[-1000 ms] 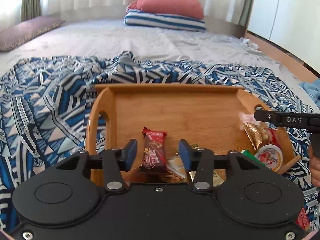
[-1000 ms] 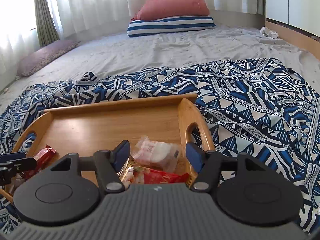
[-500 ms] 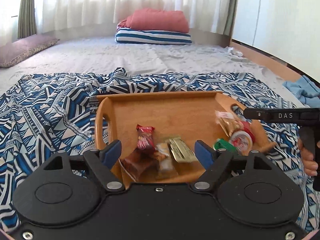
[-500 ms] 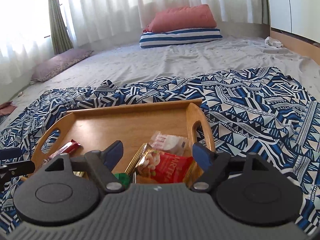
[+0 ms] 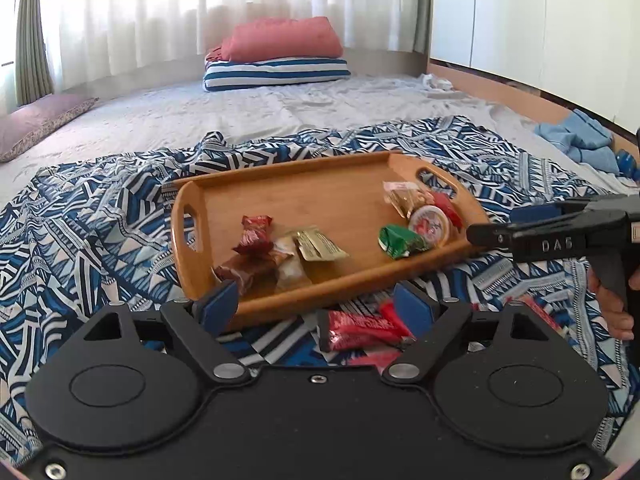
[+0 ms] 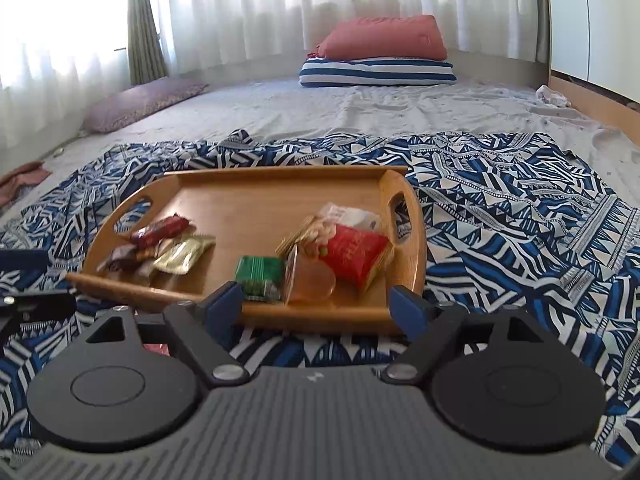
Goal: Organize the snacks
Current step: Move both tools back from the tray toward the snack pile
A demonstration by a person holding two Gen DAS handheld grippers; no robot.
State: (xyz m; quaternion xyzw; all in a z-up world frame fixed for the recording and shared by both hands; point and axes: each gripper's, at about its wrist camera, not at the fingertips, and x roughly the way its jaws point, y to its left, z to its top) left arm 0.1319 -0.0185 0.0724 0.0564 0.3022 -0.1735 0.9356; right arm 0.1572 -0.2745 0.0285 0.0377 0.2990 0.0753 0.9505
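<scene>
Both claws stand spread with nothing between their pads, their jaws having just been opening. Left claw [image 5: 316, 306] hovers just short of the wooden tray's [image 5: 320, 184] near rim, above a red snack bar [image 5: 360, 330] lying on the blue patterned blanket [image 5: 80, 220]. Right claw [image 6: 316, 306] hovers at the tray's near right corner. On the tray sit two clusters: at the left end a dark red wrapped bar [image 5: 254, 232], a brown packet [image 5: 244, 268] and a gold packet [image 5: 318, 245]; at the right end a green packet [image 6: 258, 276], a round jelly cup [image 6: 310, 280] on its side, a red nut bag [image 6: 354, 250] and a clear packet [image 6: 352, 216]. The bed [image 6: 360, 112] carries it all.
</scene>
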